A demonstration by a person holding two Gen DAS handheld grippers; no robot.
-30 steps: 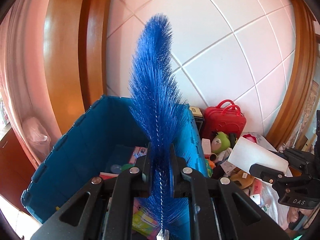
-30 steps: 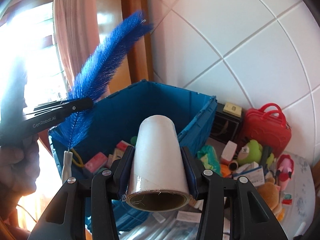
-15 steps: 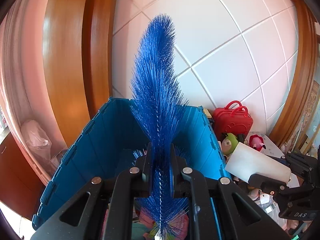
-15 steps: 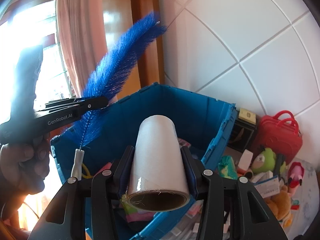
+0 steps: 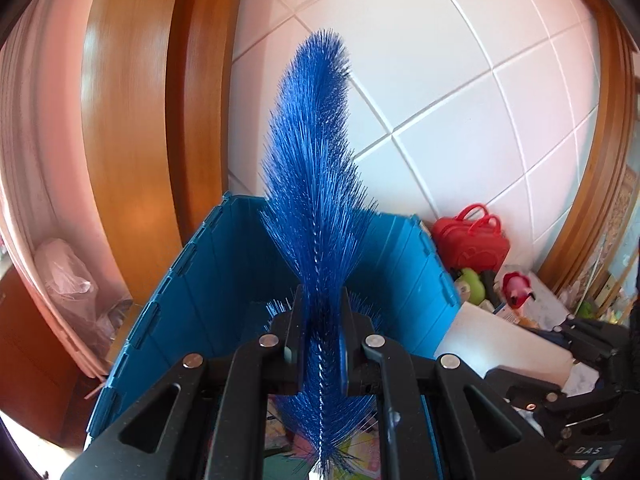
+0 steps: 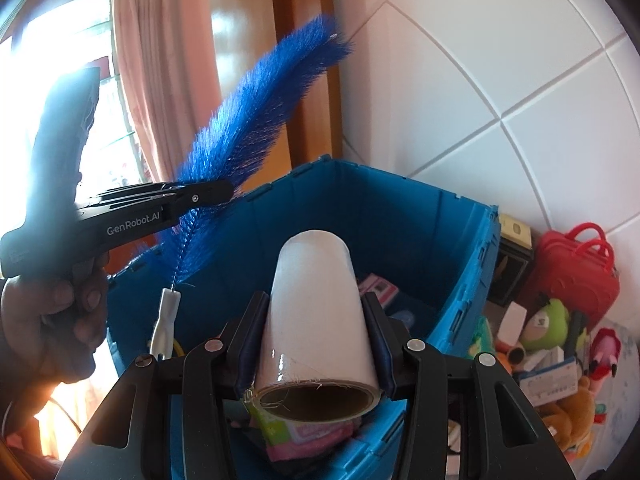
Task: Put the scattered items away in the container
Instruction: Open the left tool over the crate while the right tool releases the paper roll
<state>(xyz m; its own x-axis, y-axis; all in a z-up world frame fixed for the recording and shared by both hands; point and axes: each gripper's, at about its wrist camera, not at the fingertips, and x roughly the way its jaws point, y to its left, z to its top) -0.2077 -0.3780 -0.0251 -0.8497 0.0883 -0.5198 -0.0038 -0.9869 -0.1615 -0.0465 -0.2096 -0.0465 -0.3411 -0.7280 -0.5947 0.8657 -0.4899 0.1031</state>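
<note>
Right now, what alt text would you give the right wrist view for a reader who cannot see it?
The right gripper grips a white roll above an open blue crate partly filled with small items. At left, a hand holds the left gripper, its jaws opening around a blue bottle brush over the crate. Toys and a red bag lie at right.

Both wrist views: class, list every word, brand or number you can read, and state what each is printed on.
"GenRobot.AI": on the side of the left gripper, seen in the right wrist view.
"DAS": on the body of the right gripper, at the lower right of the left wrist view.
Print on the packets beside the blue crate: too small to read.
</note>
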